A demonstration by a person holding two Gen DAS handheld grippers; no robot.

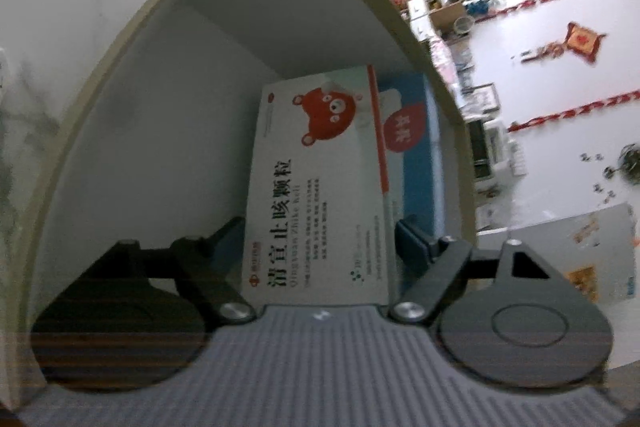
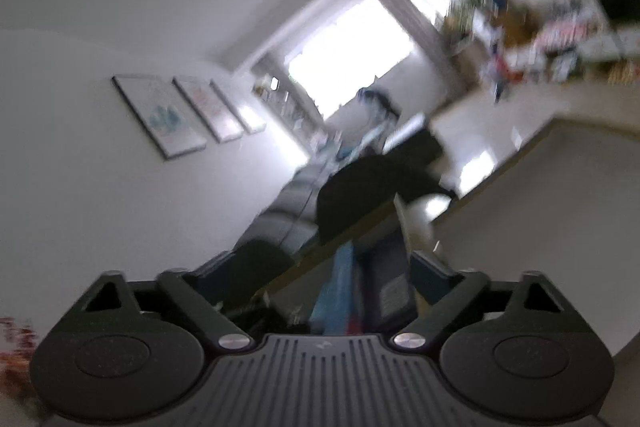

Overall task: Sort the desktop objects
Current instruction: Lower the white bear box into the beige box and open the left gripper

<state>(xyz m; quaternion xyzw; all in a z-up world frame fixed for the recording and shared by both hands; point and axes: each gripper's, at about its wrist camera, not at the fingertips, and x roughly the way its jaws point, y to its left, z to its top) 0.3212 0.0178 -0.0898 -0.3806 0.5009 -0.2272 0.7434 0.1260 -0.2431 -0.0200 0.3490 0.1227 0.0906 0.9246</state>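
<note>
Here your left gripper (image 1: 316,239) grips a white medicine box (image 1: 320,183) with a red bear, long axis pointing away into the shelf compartment (image 1: 168,115), while your right gripper's (image 2: 320,271) hold is too blurred to tell.

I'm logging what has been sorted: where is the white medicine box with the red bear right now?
In the left wrist view, the white medicine box stands between the fingers of the left claw, inside a pale shelf compartment, with a blue box against its right side.
</note>
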